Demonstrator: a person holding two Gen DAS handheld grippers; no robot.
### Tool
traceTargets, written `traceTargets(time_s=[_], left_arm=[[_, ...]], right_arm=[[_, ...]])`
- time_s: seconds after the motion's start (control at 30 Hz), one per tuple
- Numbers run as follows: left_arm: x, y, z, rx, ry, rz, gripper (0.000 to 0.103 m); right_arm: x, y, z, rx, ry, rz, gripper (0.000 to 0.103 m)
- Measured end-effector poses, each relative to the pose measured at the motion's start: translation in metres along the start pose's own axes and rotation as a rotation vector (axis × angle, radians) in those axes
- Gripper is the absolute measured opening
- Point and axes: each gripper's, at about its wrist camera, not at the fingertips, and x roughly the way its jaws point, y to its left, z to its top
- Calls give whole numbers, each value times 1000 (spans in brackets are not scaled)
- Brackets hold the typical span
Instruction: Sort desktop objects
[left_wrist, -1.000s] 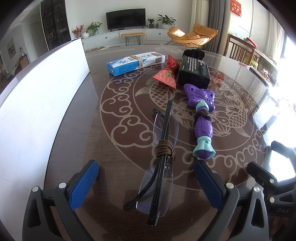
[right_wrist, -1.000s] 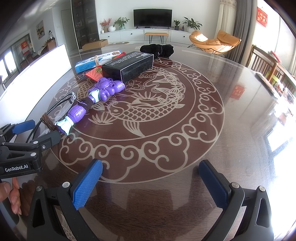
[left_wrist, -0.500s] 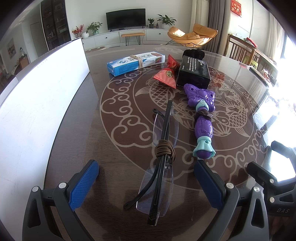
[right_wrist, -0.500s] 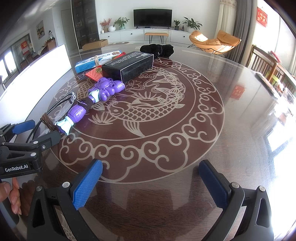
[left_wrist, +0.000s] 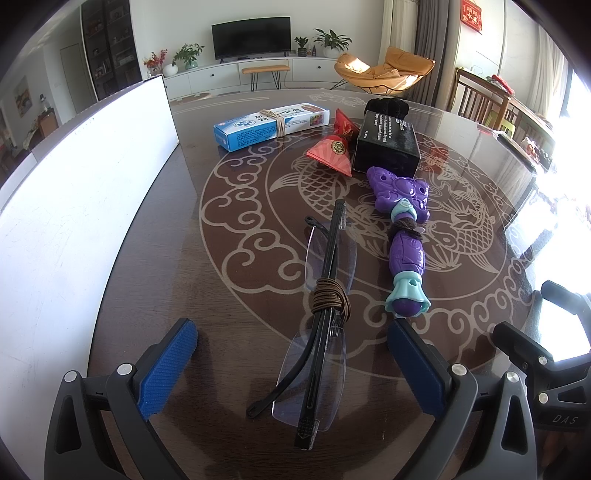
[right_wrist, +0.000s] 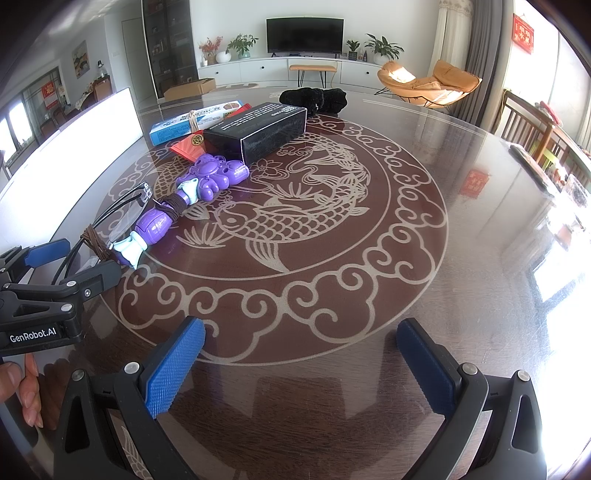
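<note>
Left wrist view: the left gripper (left_wrist: 291, 363) is spread wide, grasping nothing, its blue pads on either side of folded glasses (left_wrist: 321, 321) bound with brown cord and lying on the tabletop (left_wrist: 147, 266). Just right of them lies a purple toy (left_wrist: 404, 240); beyond it a black box (left_wrist: 386, 142), a red packet (left_wrist: 332, 153) and a blue-and-white carton (left_wrist: 271, 125) — perhaps toothpaste. The right gripper (right_wrist: 299, 363) is also released, over bare tabletop — well apart from the objects.
</note>
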Motion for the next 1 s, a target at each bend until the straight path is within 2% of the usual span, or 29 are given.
traceTargets(time_s=[0.33, 0.43, 0.5, 0.6, 0.67, 0.77, 0.8, 0.87, 0.93, 1.0], left_arm=[[0, 8, 0, -32, 3, 14, 103], [-7, 13, -5, -36, -24, 25, 84], [-14, 15, -12, -14, -51, 19, 56], [-27, 15, -25, 26, -68, -3, 37], [-34, 18, -35, 29, -70, -21, 34], [-42, 24, -47, 26, -76, -37, 33], [-44, 26, -50, 20, -79, -44, 33], [-47, 30, -53, 0, -80, -64, 33], [-48, 32, -56, -16, -81, -80, 33], [-50, 34, -57, -29, -83, -91, 33]], right_arm=[[0, 0, 0, 0, 0, 0, 103], [0, 0, 0, 0, 0, 0, 103], [0, 0, 0, 0, 0, 0, 103], [0, 0, 0, 0, 0, 0, 103], [0, 0, 1, -4, 4, 1, 103], [6, -1, 16, -2, 60, 46, 103], [9, -1, 24, 27, 73, 73, 103], [14, 1, 43, 97, 92, 140, 95], [26, 11, 63, 138, 139, 193, 95], [37, 30, 78, 137, 171, 202, 94]])
